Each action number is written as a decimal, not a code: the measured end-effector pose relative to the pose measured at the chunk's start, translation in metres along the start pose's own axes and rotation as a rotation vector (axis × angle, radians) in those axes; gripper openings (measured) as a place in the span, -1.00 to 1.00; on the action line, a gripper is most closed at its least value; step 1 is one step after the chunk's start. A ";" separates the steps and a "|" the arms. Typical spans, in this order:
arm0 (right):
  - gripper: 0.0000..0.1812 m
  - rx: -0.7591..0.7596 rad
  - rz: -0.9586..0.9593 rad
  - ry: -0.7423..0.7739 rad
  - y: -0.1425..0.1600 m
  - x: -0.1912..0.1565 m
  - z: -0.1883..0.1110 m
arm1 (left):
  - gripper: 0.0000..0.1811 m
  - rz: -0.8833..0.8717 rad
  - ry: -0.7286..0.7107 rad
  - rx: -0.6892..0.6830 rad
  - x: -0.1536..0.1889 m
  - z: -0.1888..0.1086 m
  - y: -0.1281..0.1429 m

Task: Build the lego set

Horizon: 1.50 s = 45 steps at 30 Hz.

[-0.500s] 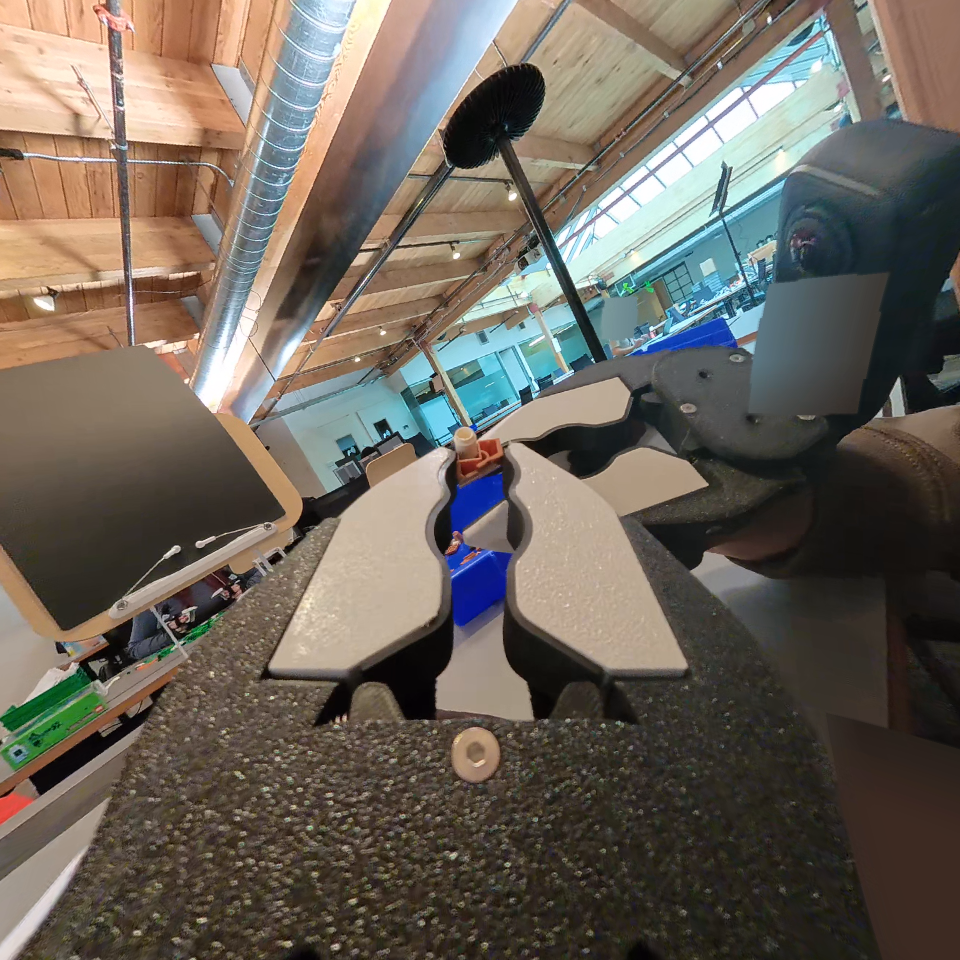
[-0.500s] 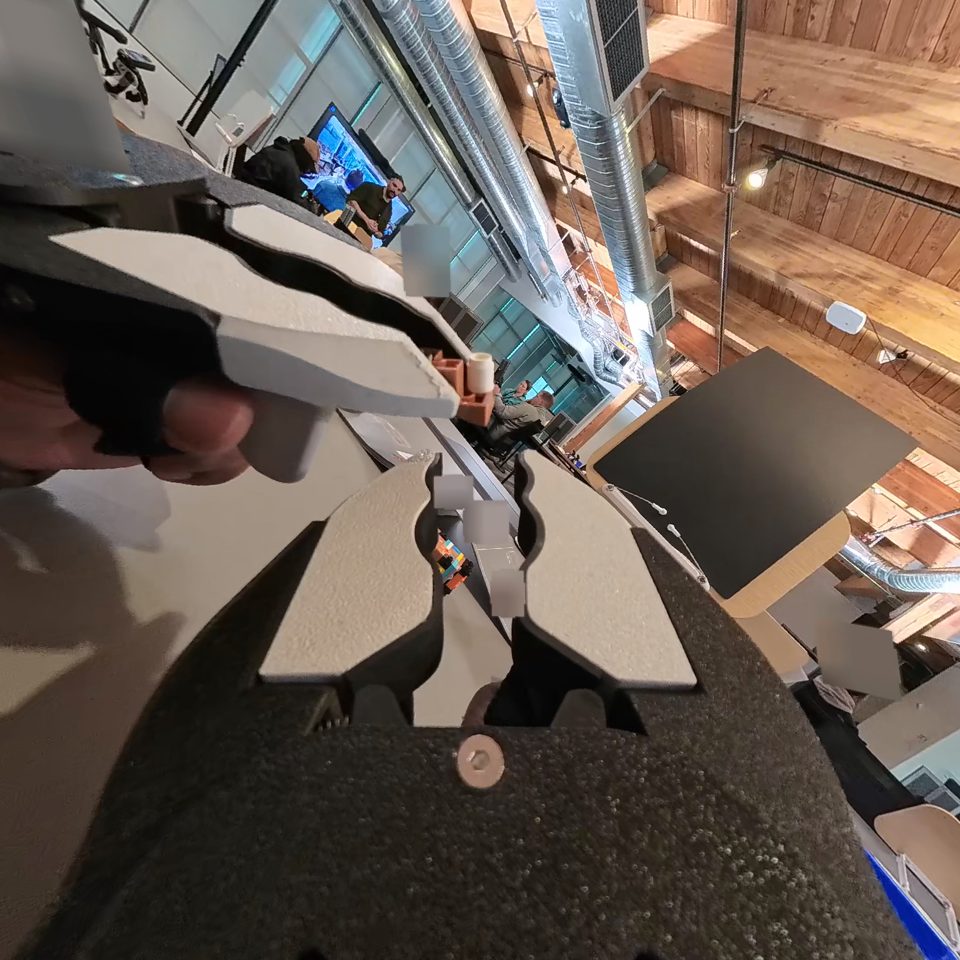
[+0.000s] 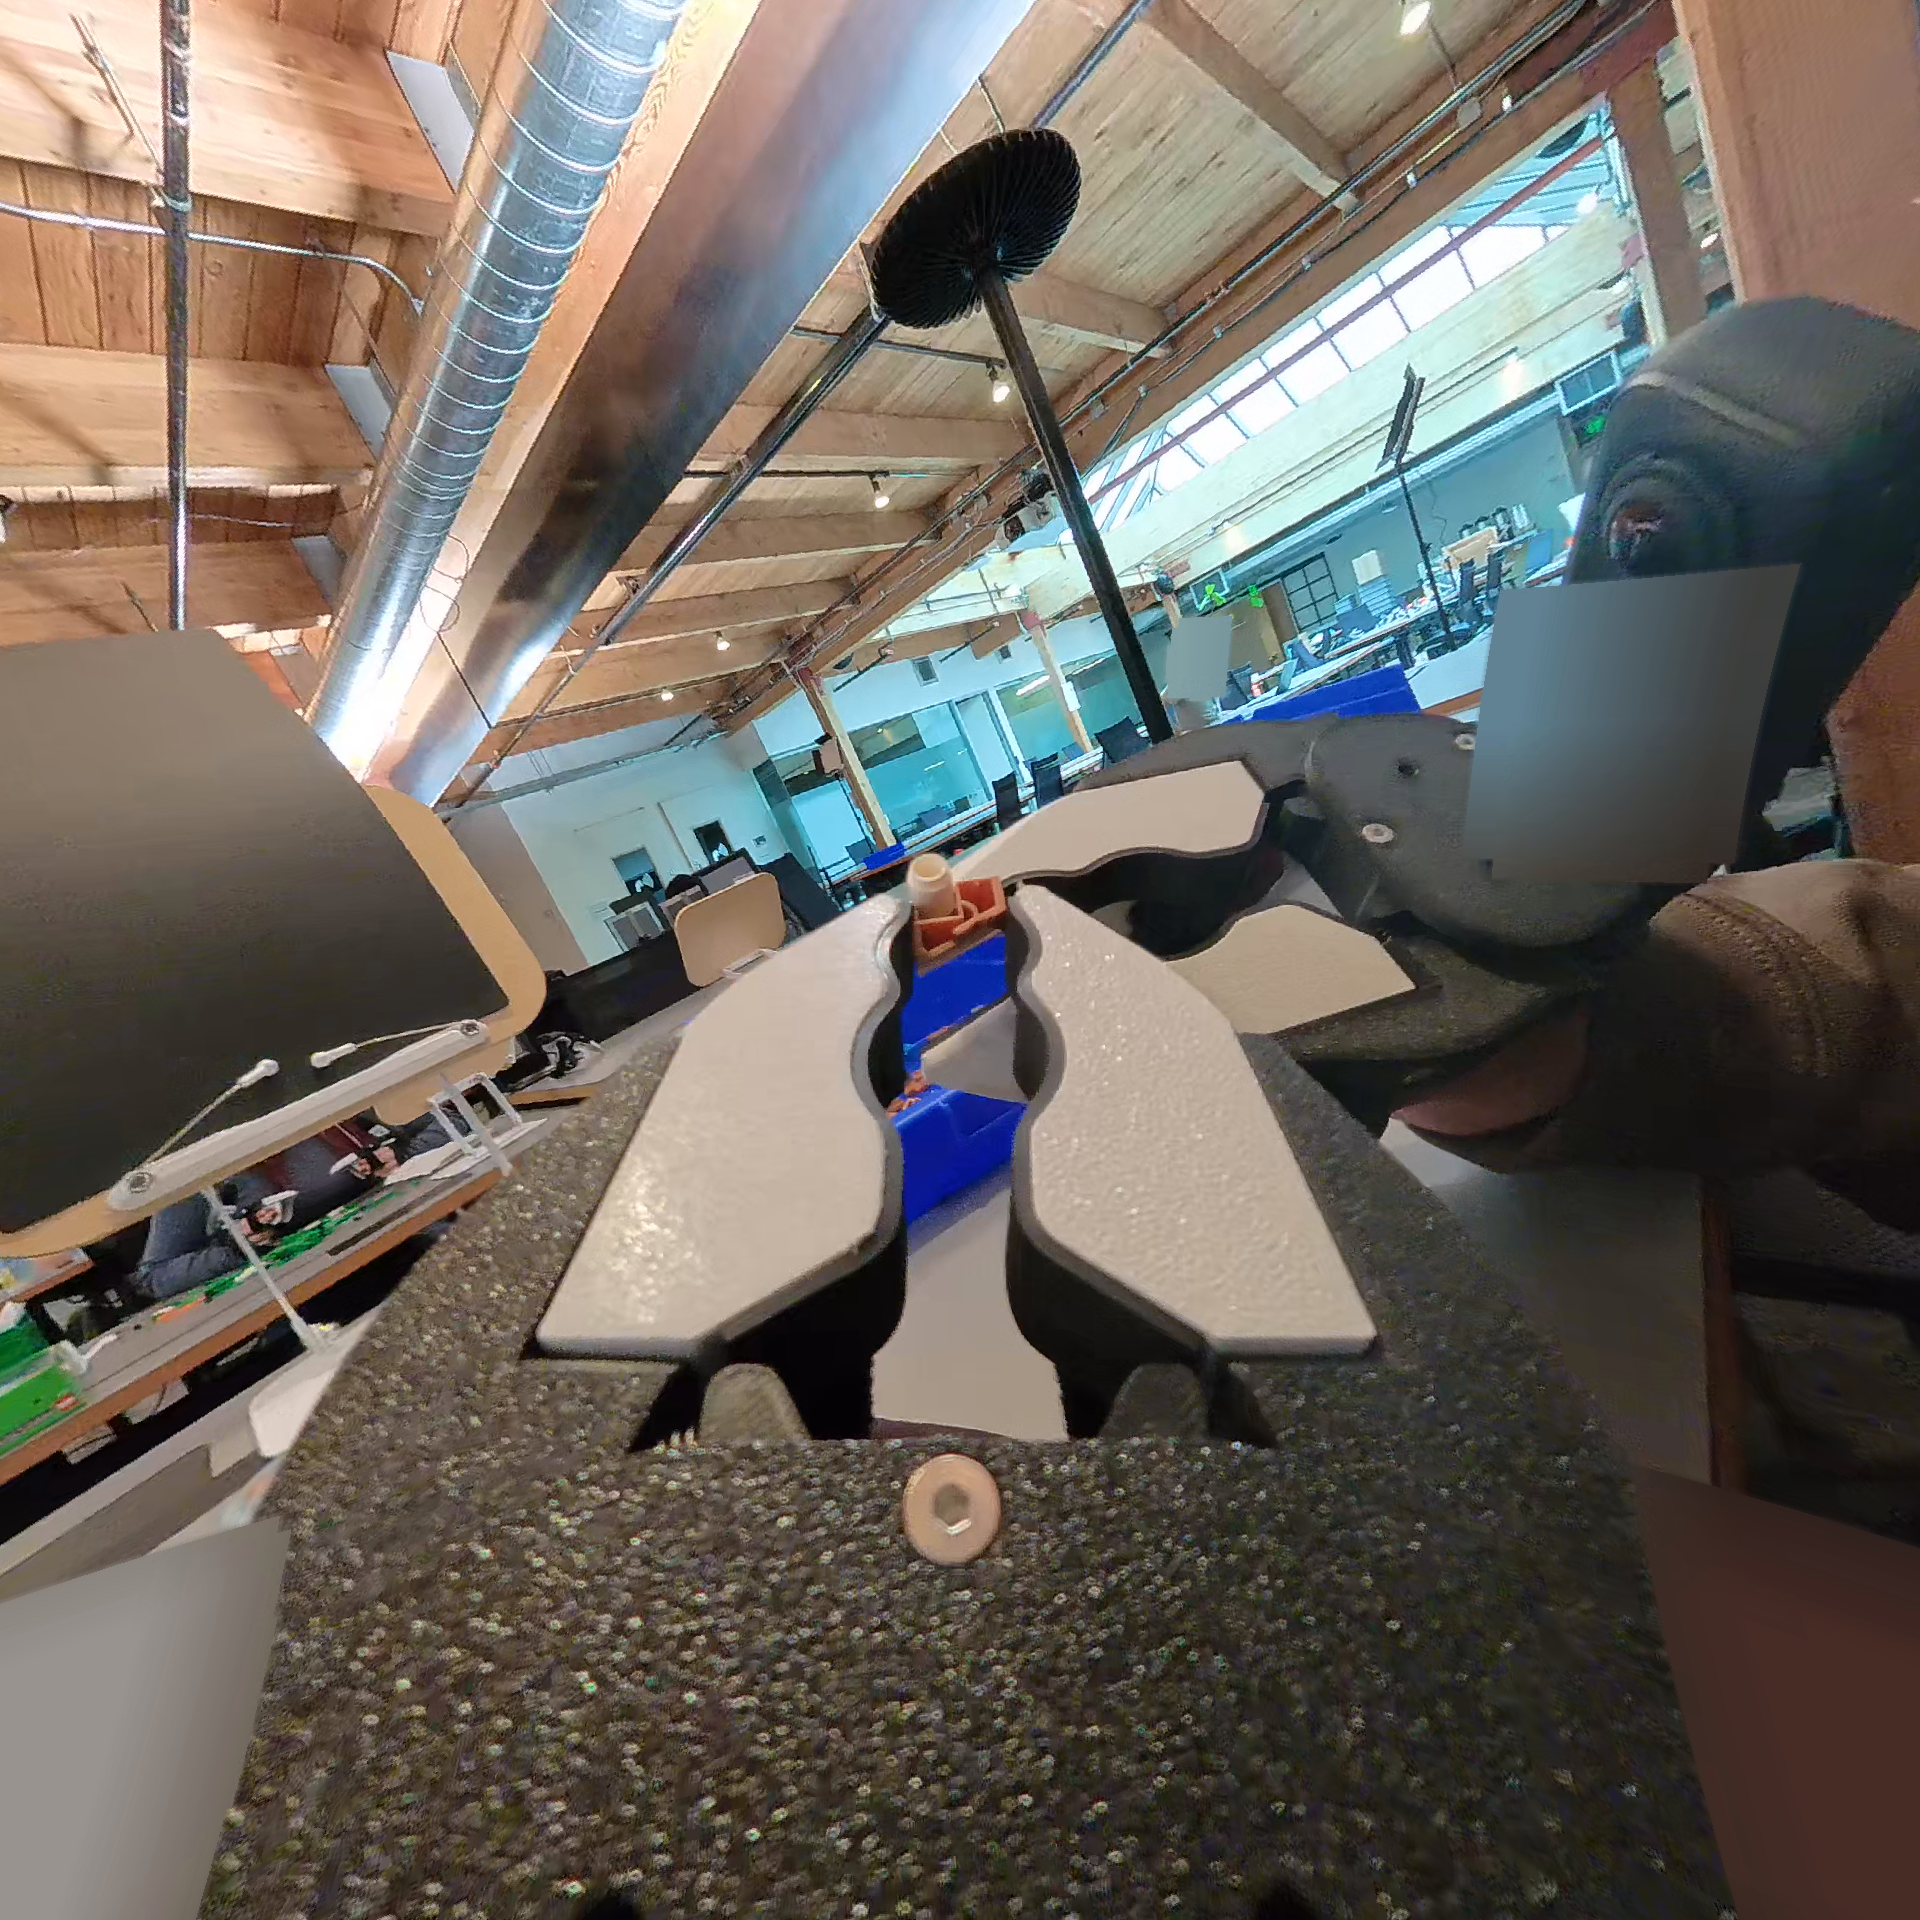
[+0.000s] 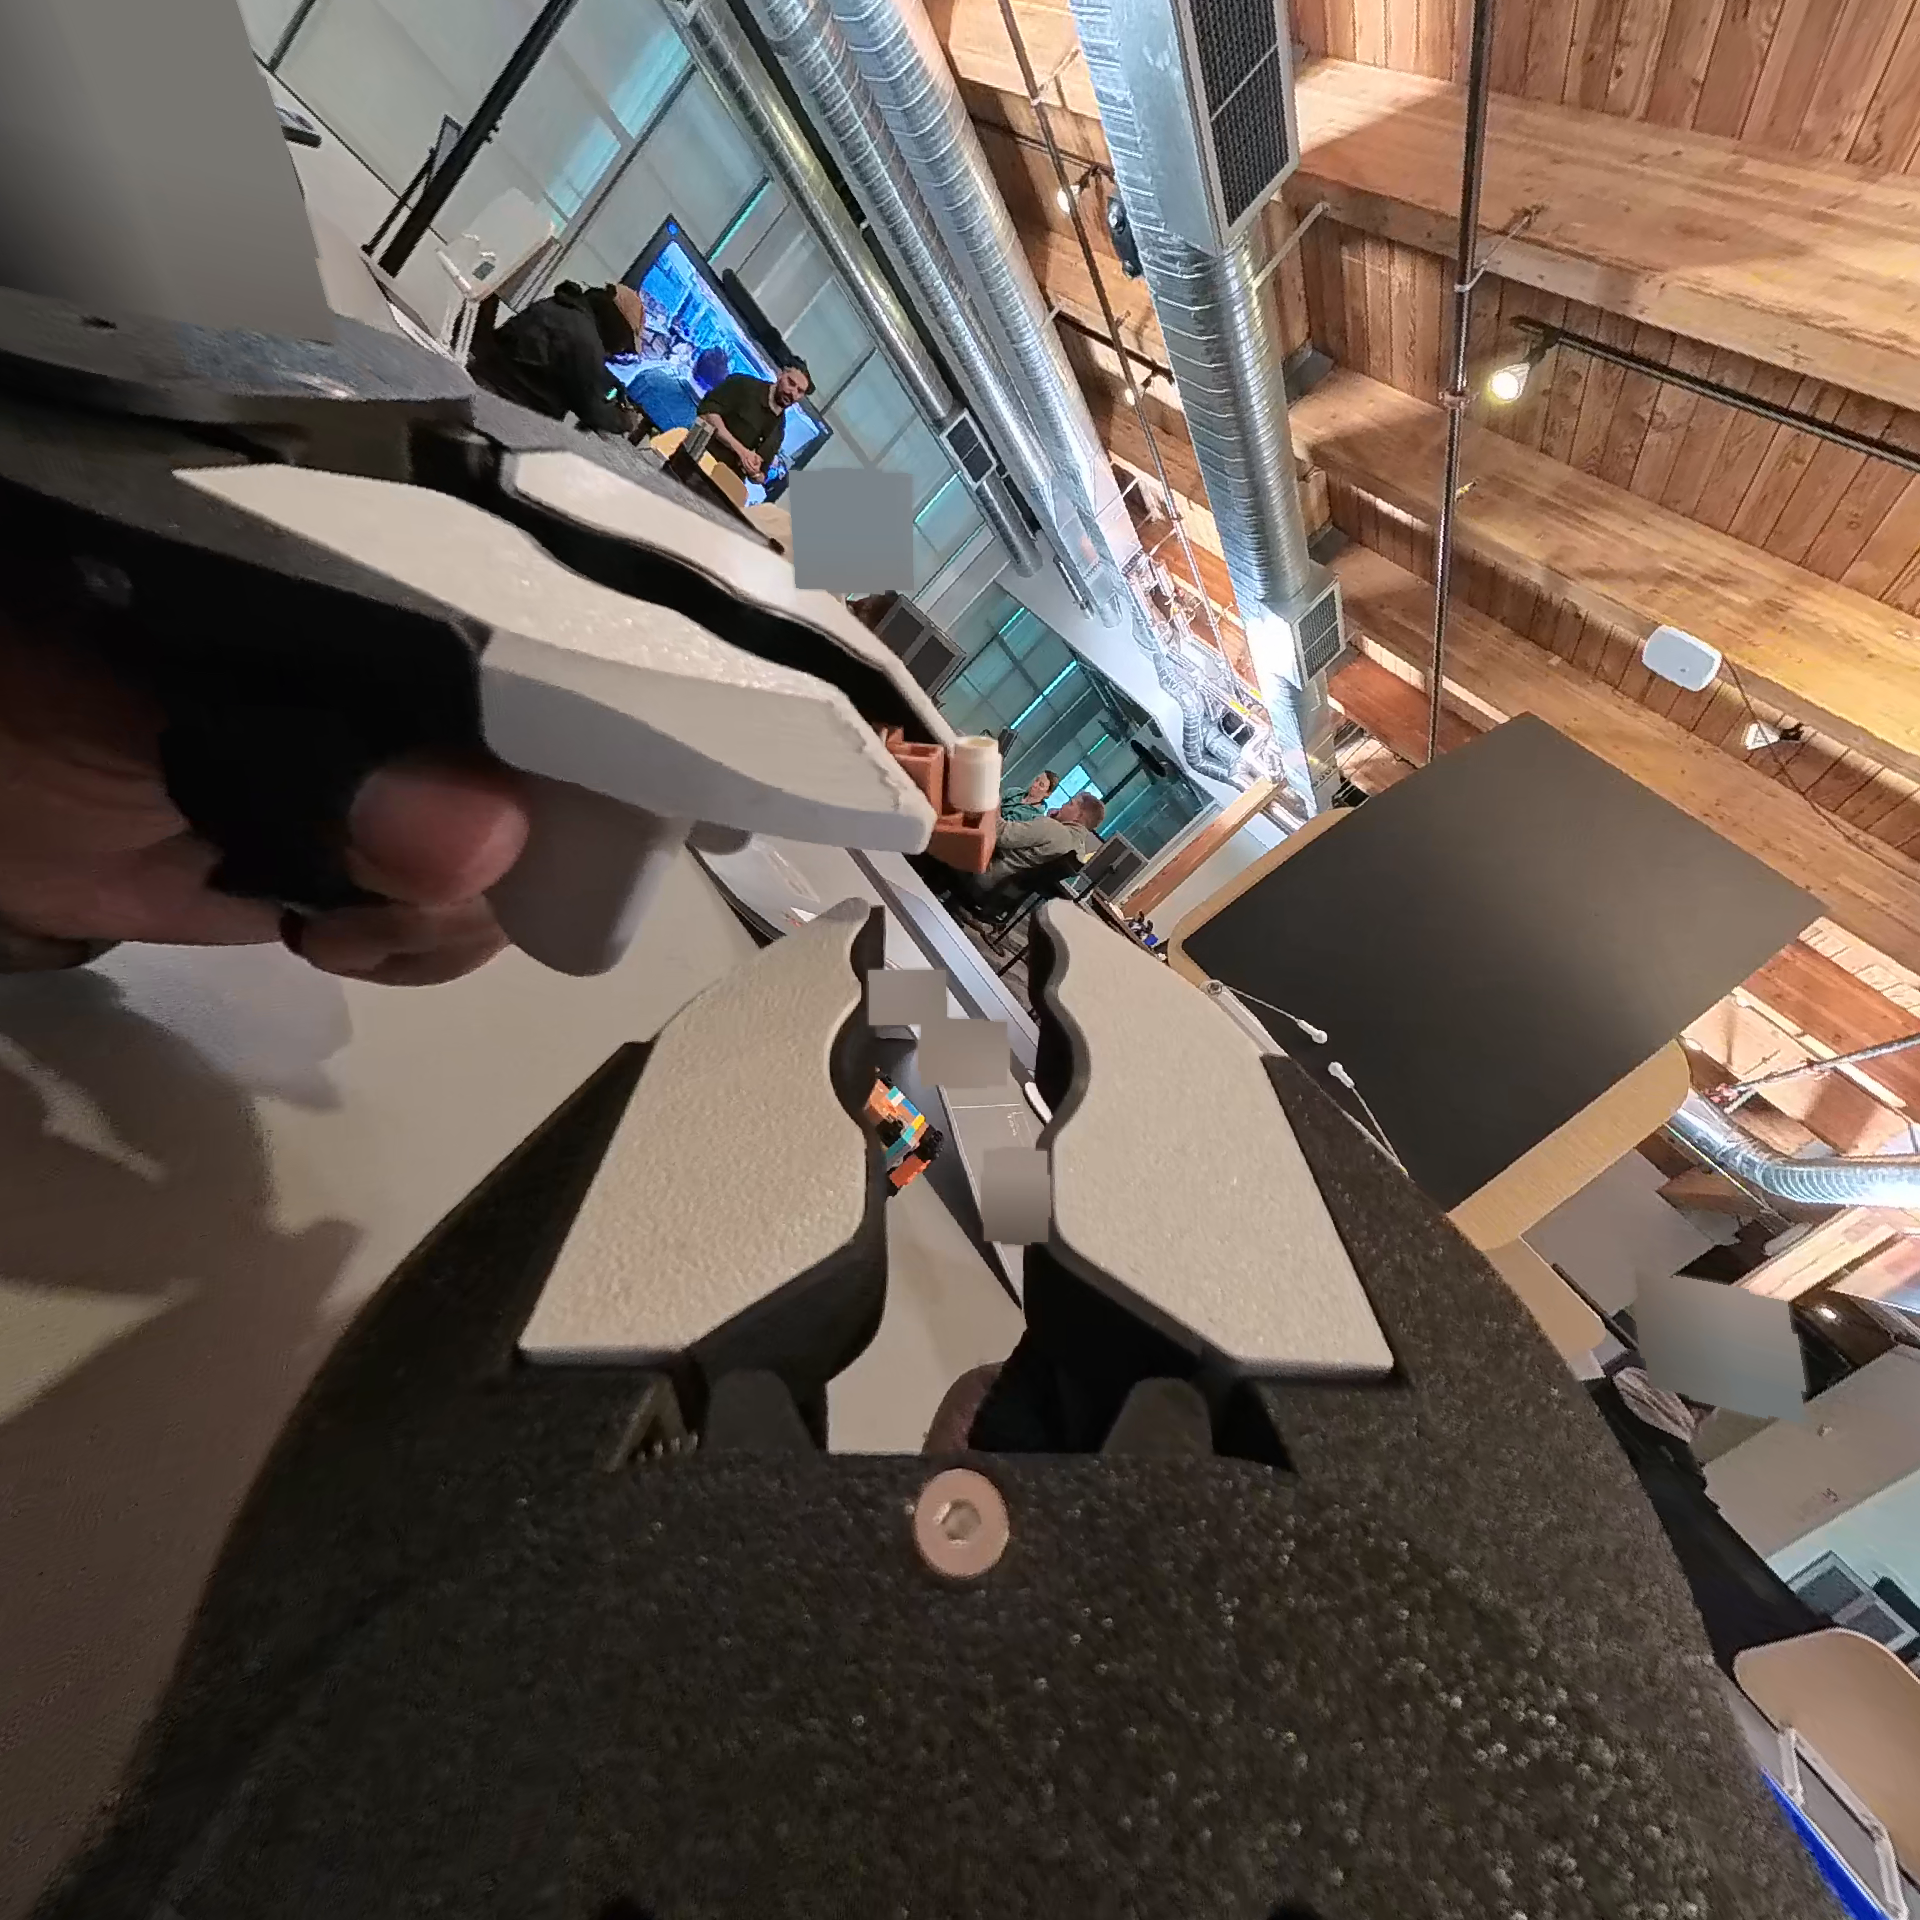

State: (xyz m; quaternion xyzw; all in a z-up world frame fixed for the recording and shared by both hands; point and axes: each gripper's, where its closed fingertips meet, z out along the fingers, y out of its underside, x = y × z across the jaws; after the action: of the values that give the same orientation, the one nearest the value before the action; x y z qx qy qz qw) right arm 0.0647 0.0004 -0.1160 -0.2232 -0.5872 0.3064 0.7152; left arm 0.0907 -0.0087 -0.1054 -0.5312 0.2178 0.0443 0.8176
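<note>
Left wrist view: our left gripper (image 3: 958,914) pinches a small, light, stiff reddish-brown plastic lego piece (image 3: 961,920) with a white peg; our right gripper (image 4: 951,925) is released and should take the piece by its flat sides.

No legible text, labels, brands or numbers in either wrist view. Wall screen (image 4: 717,343) in the background shows content too small and blurred to make out.

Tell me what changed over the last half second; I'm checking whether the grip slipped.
Nothing clear. The left gripper stays shut on the reddish-brown brick, and its white peg is still on top. The right gripper stays open and empty, close beside it. No slip shows.
</note>
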 end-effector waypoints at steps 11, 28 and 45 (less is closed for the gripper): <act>-0.72 0.007 0.000 0.007 -0.001 0.000 0.000 | -0.82 -0.370 0.083 0.057 -0.009 -0.002 -0.001; -0.72 0.017 0.044 -0.003 -0.013 -0.018 0.016 | -0.82 -1.328 0.165 0.310 -0.039 -0.026 0.010; -0.69 -0.048 0.213 -0.047 -0.007 -0.027 0.025 | -0.82 -1.531 0.151 0.383 -0.039 -0.038 0.011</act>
State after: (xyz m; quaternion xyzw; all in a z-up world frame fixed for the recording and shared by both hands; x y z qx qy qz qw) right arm 0.0378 -0.0250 -0.1247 -0.2941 -0.5838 0.3715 0.6593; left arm 0.0408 -0.0312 -0.1120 -0.3851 -0.1495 -0.6045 0.6811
